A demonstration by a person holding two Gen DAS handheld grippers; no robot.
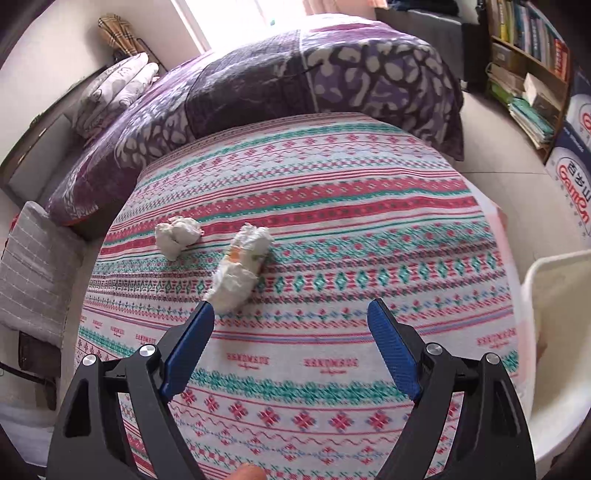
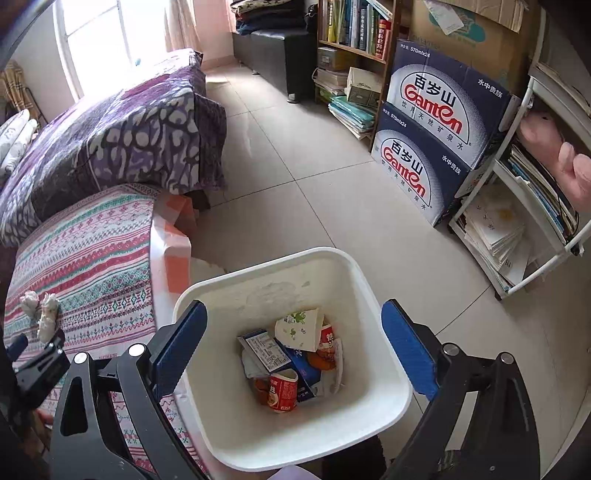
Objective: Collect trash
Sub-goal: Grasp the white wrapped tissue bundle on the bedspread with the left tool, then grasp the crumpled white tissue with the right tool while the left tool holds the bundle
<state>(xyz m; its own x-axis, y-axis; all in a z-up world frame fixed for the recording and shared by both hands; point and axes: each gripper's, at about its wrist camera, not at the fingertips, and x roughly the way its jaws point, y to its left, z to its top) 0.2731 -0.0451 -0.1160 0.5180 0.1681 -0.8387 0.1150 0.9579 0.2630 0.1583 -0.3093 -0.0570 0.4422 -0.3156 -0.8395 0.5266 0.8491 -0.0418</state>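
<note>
Two crumpled white tissue wads lie on the patterned bedspread (image 1: 332, 229). The long wad (image 1: 240, 269) lies just beyond my left finger's tip; the smaller wad (image 1: 177, 234) lies further left. My left gripper (image 1: 291, 308) is open and empty above the bedspread. My right gripper (image 2: 293, 310) is open and empty, held over the white trash bin (image 2: 384, 406). The bin holds several pieces of trash: a red cup (image 2: 282, 391), cartons and wrappers. Both wads show in the right wrist view (image 2: 44, 314), with the left gripper (image 2: 33, 354) next to them.
The bin stands on the tiled floor (image 2: 314, 184) against the bed's edge; its rim shows in the left wrist view (image 1: 554, 266). A purple quilt (image 1: 295, 81) covers the far bed. Water cartons (image 2: 436, 122), bookshelves (image 2: 354, 33) and a white rack (image 2: 528, 221) line the right wall.
</note>
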